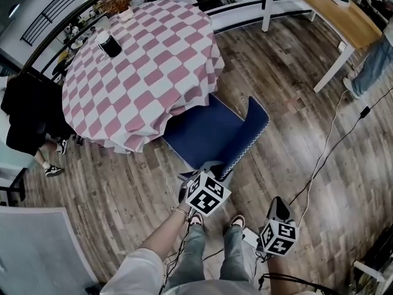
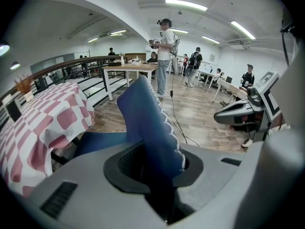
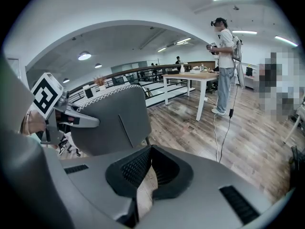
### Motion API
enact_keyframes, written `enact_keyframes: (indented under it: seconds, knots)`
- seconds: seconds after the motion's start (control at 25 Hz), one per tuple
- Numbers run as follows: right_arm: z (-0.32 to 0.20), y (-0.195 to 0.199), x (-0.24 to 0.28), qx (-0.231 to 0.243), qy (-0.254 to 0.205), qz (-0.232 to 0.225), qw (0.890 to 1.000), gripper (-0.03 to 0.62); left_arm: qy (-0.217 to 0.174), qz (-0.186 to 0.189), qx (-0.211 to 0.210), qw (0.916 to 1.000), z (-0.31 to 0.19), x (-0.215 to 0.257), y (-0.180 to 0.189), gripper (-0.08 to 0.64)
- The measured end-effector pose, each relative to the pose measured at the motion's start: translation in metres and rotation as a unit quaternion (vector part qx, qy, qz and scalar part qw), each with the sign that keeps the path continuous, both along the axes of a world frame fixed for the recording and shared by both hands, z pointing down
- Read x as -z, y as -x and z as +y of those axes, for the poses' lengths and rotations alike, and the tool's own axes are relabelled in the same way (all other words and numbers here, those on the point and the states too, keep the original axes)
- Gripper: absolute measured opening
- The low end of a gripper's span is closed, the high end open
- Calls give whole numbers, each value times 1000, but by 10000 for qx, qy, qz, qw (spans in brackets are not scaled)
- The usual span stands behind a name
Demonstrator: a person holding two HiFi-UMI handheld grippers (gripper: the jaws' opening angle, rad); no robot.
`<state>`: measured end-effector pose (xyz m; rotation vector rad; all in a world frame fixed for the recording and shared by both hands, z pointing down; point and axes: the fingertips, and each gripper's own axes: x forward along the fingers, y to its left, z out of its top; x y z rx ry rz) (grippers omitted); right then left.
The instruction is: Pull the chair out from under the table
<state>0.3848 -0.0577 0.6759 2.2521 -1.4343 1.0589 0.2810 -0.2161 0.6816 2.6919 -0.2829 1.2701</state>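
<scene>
A blue chair point(image 1: 206, 134) stands with its seat partly under the round table point(image 1: 144, 60), which has a pink-and-white checked cloth. The chair's backrest point(image 1: 252, 131) faces me. My left gripper point(image 1: 212, 165) is shut on the top edge of that backrest. In the left gripper view the blue backrest point(image 2: 147, 123) runs up between the pads of the left gripper point(image 2: 159, 168). My right gripper point(image 1: 277, 209) hangs lower right, apart from the chair. In its own view the right gripper point(image 3: 150, 168) is shut on nothing, and the chair's grey rear point(image 3: 112, 118) is ahead.
A black cup point(image 1: 109, 43) and a dried plant point(image 1: 118, 2) sit on the table. A railing runs behind it. A wooden table point(image 1: 334, 11) stands at the top right, with a person point(image 1: 371, 66) beside it. A cable point(image 1: 325, 152) lies on the wood floor at the right. My feet are just behind the chair.
</scene>
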Motion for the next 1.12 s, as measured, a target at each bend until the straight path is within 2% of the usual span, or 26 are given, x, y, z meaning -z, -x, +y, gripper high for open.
enact_keyframes:
  seconds: [0.2, 1.12]
  knots:
    - [18, -8, -3, -240, 84, -31, 9997, 18, 37, 11, -59, 10000, 17, 0, -3, 92]
    - [90, -46, 17, -1225, -74, 42, 9924, 18, 185, -24, -335, 9993, 130, -4, -19, 97]
